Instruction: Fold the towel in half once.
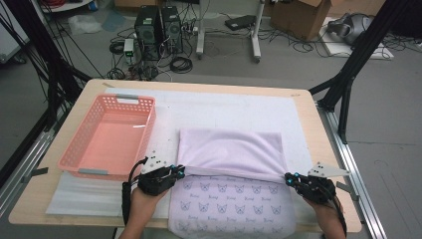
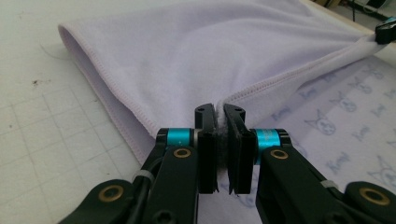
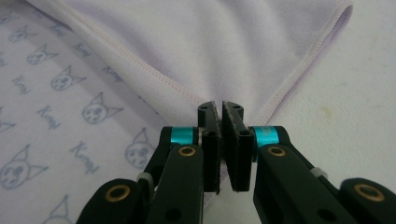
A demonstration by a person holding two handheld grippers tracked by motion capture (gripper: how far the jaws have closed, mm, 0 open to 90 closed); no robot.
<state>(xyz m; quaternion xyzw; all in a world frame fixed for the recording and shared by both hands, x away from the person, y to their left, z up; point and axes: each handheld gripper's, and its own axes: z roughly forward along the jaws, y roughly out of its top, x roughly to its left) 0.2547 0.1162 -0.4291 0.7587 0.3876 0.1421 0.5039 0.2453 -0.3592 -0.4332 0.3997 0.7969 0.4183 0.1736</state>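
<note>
Each gripper pinches one corner of the lilac cloth (image 1: 231, 154) — the left gripper (image 1: 180, 172) the left corner, the right gripper (image 1: 288, 178) the right — so the folded-over edge hangs taut between them and the fold stays square. The cloth lies on the near middle of the table (image 1: 308, 107), just right of the pink basket (image 1: 84, 134). That held edge runs left to right; the printed underside shows nearer the person.

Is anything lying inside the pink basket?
No: in the high view the basket shows a bare floor, and the cloth lies beside it on the table.
</note>
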